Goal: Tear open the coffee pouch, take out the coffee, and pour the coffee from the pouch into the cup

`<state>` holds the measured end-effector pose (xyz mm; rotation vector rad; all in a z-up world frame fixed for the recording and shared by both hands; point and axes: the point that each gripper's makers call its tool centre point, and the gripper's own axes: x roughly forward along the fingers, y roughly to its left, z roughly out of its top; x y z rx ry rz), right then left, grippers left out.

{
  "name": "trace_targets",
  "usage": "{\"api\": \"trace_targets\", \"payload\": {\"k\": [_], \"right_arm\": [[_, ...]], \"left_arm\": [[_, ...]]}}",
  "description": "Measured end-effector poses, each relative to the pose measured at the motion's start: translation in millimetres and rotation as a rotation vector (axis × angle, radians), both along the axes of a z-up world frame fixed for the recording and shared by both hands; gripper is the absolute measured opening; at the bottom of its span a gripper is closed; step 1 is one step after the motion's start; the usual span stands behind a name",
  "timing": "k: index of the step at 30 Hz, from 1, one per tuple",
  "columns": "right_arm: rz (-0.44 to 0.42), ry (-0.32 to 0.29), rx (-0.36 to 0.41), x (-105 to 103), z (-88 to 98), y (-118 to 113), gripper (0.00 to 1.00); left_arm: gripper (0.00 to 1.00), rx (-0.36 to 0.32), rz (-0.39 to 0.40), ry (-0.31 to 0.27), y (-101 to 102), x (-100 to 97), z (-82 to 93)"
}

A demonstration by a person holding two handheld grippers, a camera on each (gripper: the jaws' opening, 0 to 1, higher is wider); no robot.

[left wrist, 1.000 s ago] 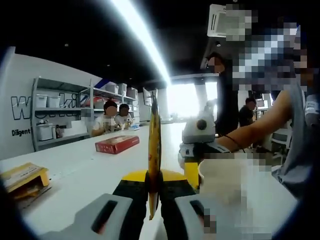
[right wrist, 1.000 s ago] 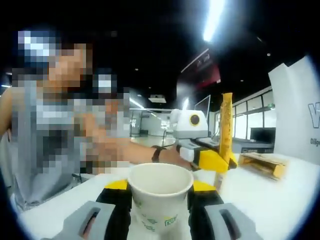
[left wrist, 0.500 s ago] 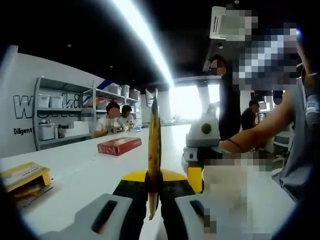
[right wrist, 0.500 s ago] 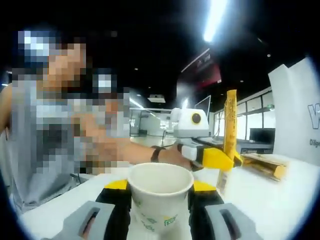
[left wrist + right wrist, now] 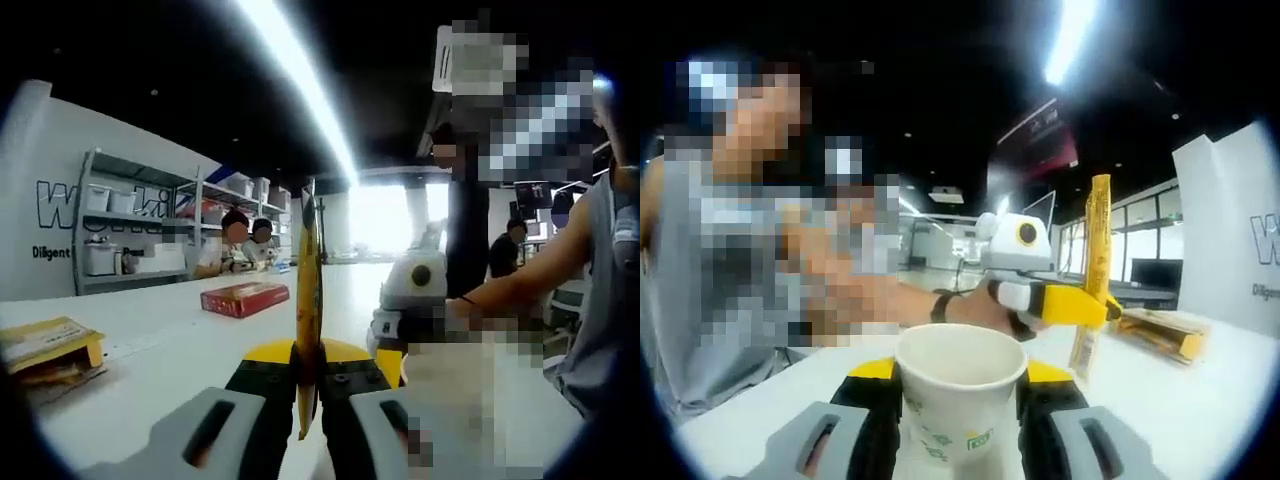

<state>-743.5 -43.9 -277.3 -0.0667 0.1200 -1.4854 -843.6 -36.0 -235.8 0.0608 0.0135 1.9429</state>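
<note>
A yellow coffee stick pouch (image 5: 308, 300) stands upright, edge on, pinched between the jaws of my left gripper (image 5: 307, 385), which is shut on it. In the right gripper view the same pouch (image 5: 1096, 260) hangs in the left gripper (image 5: 1080, 305), held by a person's hand, above and right of the cup. My right gripper (image 5: 960, 400) is shut on a white paper cup (image 5: 960, 390) with its mouth open upward. The cup looks empty from this angle. In the left gripper view the cup lies under a mosaic patch at the lower right.
A white table (image 5: 170, 350) runs back from me. A red box (image 5: 245, 298) lies mid-table and an opened yellow carton (image 5: 45, 345) sits at the left, also seen as a carton (image 5: 1165, 330) on the right. Shelves (image 5: 130, 225) and seated people stand behind.
The left gripper with the pouch has risen a little off the table and tilted slightly, staying right of the cup. The cup stays held in the right gripper.
</note>
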Motion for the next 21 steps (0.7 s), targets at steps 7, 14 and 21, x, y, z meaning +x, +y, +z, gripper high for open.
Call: {"api": "trace_targets", "payload": {"k": [7, 14, 21], "right_arm": [[0.016, -0.032, -0.006, 13, 0.5, -3, 0.46], [0.056, -0.127, -0.085, 24, 17.2, 1, 0.51], [-0.005, -0.191, -0.224, 12, 40.2, 19, 0.48]], "left_arm": [[0.10, 0.005, -0.007, 0.001, -1, 3.0, 0.4], [0.10, 0.012, -0.001, -0.005, -5, 1.6, 0.2], [0.10, 0.030, 0.004, -0.019, -8, -0.4, 1.3]]}}
